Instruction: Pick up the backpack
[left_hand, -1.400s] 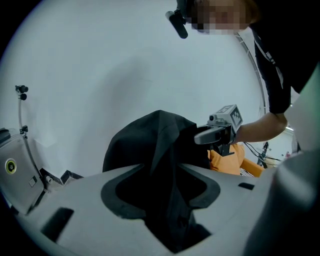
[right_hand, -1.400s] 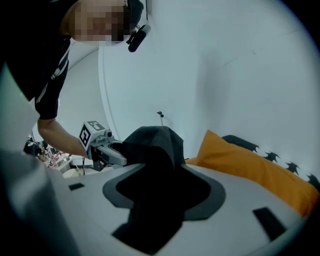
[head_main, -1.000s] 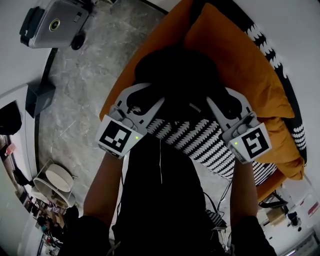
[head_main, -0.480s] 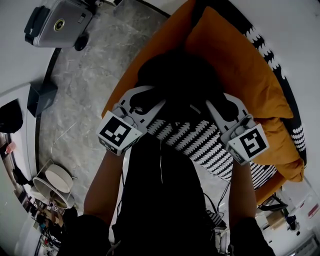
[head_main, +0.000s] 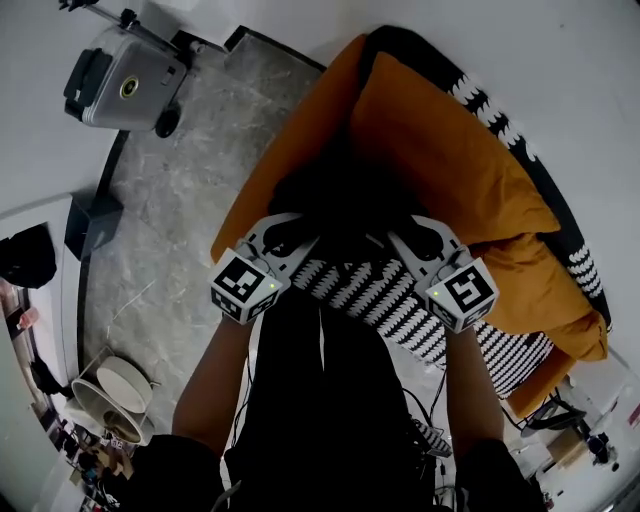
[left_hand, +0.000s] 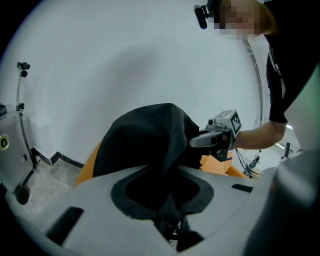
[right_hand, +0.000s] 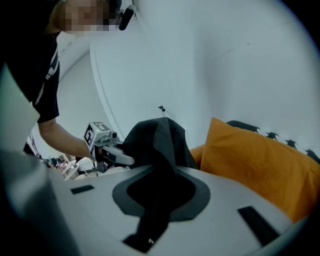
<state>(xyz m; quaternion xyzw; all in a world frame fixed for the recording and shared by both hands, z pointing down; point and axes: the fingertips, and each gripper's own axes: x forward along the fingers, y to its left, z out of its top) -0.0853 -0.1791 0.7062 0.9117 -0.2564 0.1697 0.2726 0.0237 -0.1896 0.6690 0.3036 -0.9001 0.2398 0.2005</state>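
Observation:
The black backpack (head_main: 345, 195) rests on the orange sofa, in front of the person's dark trousers. My left gripper (head_main: 292, 232) holds it from the left and my right gripper (head_main: 412, 236) from the right. In the left gripper view, the backpack's fabric (left_hand: 145, 145) runs down into my left gripper (left_hand: 167, 202), pinched between the jaws, which have just been closing. The right gripper view shows the backpack (right_hand: 157, 142) drawn the same way into my right gripper (right_hand: 156, 200), whose jaws have also just closed on it. Each gripper sees the other across the bag.
An orange cushion (head_main: 450, 160) leans on the sofa's back behind the backpack, with a black-and-white patterned throw (head_main: 385, 290) in front. A grey suitcase (head_main: 125, 75) stands on the marble floor at the upper left. A black box (head_main: 90, 215) sits against the wall at the left.
Both grippers have drawn nearer to each other on the backpack's two sides. Their jaws have narrowed onto the black fabric.

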